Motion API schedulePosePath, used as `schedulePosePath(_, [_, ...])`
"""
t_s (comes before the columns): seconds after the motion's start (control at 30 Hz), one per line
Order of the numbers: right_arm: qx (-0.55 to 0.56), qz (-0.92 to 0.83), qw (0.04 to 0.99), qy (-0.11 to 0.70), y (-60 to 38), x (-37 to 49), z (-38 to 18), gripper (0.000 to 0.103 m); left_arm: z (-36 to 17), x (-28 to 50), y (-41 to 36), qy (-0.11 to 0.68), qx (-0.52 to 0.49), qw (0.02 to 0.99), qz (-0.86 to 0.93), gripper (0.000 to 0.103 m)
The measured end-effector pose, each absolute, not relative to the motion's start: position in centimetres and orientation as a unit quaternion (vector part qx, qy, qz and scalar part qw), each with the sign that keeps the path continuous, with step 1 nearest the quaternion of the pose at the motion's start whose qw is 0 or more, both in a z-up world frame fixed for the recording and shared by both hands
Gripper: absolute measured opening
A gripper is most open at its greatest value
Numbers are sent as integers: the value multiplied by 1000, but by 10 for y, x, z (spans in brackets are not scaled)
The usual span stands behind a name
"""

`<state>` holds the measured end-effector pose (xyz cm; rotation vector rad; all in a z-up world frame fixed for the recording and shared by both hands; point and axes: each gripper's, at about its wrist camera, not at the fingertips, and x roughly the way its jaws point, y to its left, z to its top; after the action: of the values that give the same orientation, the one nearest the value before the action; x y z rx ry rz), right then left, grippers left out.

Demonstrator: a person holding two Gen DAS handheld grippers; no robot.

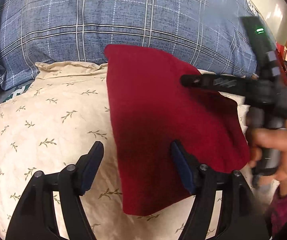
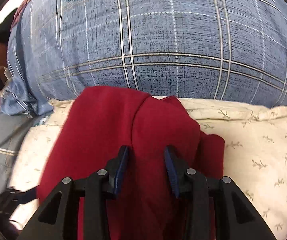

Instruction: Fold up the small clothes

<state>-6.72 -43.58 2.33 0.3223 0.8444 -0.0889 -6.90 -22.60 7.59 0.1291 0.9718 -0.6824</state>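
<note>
1. Bedding fills both views: a blue plaid cover (image 1: 123, 20) behind a cream pillow (image 1: 43, 120) printed with small leaf sprigs.
2. On the pillow lies a dark red garment (image 1: 163, 110), folded over itself, its far edge reaching the plaid.
3. Over its near edge, the left gripper (image 1: 137, 148) stands spread, pads clear of the cloth.
4. Above the garment's middle, the right gripper (image 2: 146, 152) stands partly apart, pinching nothing.
5. At the right of the left view, a hand (image 1: 279, 152) grips that tool's handle.
</note>
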Motion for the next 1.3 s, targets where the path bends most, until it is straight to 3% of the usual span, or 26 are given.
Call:
schedulePosePath(0.1, [206, -30, 895, 394, -445, -106, 42, 48, 74, -69, -224, 457, 56, 827, -324, 71])
schedulePosePath(0.17, [224, -25, 892, 391, -445, -136, 48, 62, 72, -67, -222, 461, 47, 826, -322, 74])
schedulePosePath(0.33, [253, 9, 880, 402, -429, -177, 33, 62, 72, -70, -223, 458, 48, 829, -316, 74])
schedulePosePath(0.4, [253, 25, 875, 412, -417, -171, 19, 57, 74, -71, -223, 459, 51, 830, -312, 74])
schedulePosePath(0.47, [217, 13, 877, 428, -407, -159, 6, 12, 80, -72, -221, 459, 53, 832, -308, 74])
schedulePosePath(0.53, [205, 11, 883, 421, -407, -160, 14, 8, 89, -75, -218, 447, 57, 839, -306, 74])
schedulePosePath(0.67, [119, -29, 916, 382, -403, -175, 43, 7, 86, -74, -220, 442, 64, 843, -301, 75])
schedulePosePath(0.8, [124, -32, 891, 435, -407, -161, 7, 8, 71, -73, -222, 463, 56, 833, -298, 75])
schedulePosePath(0.93, [153, -42, 900, 407, -411, -179, 32, 35, 72, -74, -218, 454, 61, 838, -297, 80])
schedulePosePath(0.97, [164, -44, 902, 396, -413, -182, 40, 37, 72, -73, -218, 455, 59, 837, -298, 80])
schedulePosePath(1.13, [147, -36, 917, 368, -399, -165, 64, 37, 70, -72, -219, 458, 51, 836, -297, 80])
schedulePosePath(1.3, [111, -61, 904, 409, -398, -116, 28, 22, 68, -70, -221, 461, 51, 834, -300, 81])
